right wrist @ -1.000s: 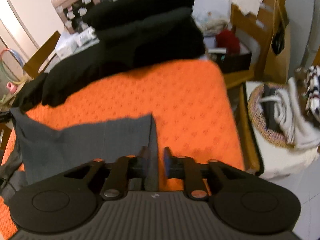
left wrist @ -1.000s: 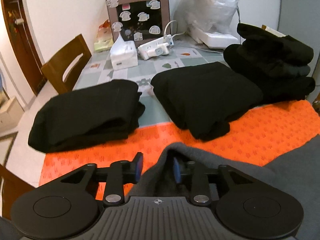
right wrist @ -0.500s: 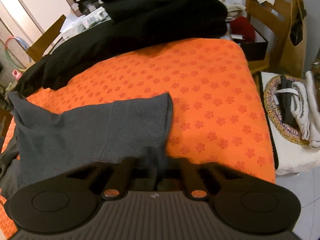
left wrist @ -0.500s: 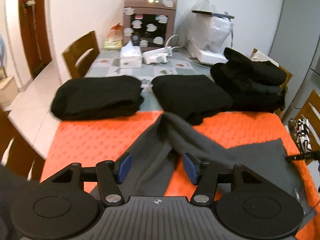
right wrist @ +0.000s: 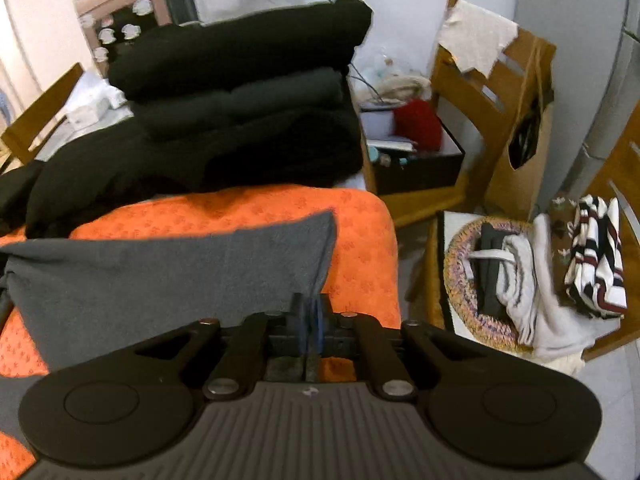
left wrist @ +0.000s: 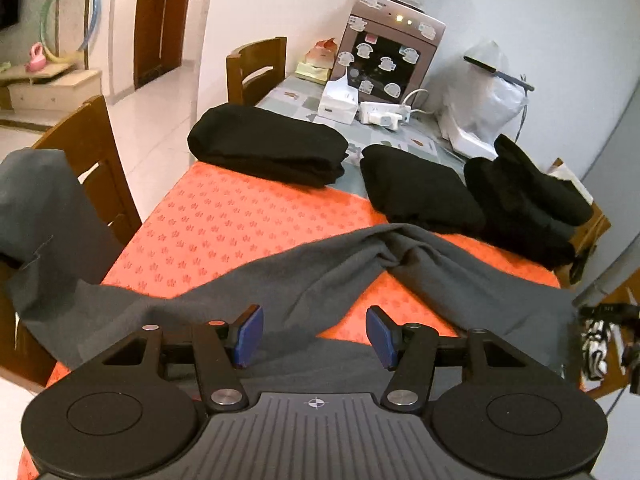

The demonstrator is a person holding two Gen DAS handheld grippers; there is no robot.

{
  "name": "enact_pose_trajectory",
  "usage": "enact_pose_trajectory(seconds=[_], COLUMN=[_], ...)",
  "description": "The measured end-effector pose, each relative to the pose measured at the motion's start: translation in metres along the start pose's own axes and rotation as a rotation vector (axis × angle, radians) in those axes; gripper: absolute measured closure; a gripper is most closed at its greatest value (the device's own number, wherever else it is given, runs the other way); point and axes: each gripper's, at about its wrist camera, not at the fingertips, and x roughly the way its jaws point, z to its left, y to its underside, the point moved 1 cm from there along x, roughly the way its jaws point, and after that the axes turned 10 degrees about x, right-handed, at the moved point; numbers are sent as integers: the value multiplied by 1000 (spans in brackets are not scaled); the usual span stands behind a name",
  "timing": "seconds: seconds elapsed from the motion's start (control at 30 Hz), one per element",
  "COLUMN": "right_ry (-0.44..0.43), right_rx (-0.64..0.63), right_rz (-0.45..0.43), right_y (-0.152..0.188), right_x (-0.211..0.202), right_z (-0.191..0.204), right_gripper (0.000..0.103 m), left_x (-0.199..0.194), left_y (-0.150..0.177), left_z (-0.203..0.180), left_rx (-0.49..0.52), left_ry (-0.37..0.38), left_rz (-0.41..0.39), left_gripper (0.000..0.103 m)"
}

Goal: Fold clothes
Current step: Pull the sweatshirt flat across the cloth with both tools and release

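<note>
A grey garment (left wrist: 320, 280) lies bunched and twisted across the orange mat (left wrist: 224, 224), and one end drapes over a chair at the left. My left gripper (left wrist: 316, 336) hovers open above the garment's near edge, gripping nothing. In the right wrist view the garment (right wrist: 160, 276) is spread flat with its right edge drawn up into my right gripper (right wrist: 309, 324). Its jaws are opening, but the pads still stand close together with the cloth edge between them. Folded black clothes (left wrist: 268, 148) lie behind the mat.
Two more black piles (left wrist: 416, 188) (left wrist: 528, 200) sit at the back right; the stack (right wrist: 240, 80) looms beyond the mat. Wooden chairs (left wrist: 92, 152) stand left. A tissue box (left wrist: 338, 100) and dispenser (left wrist: 388, 60) stand behind. A basket of clothes (right wrist: 472, 264) sits right of the table.
The left gripper let go of the grey cloth, opened wide and drew back to the left and up. The right gripper closed on the garment's right edge and lifted slightly.
</note>
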Motion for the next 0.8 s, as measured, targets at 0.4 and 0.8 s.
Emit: enact_pose_trajectory(seconds=[0.4, 0.8], right_ry=[-225, -365], right_rx=[-58, -101], right_rz=[5, 123], right_y=[37, 132], right_x=[-69, -139], right_z=[30, 101], right_gripper=[65, 49], left_x=[-14, 49], left_y=[36, 29], left_z=[16, 108], left_rx=[104, 243], left_ry=[-131, -156], left_rz=[18, 149], left_gripper=[41, 39])
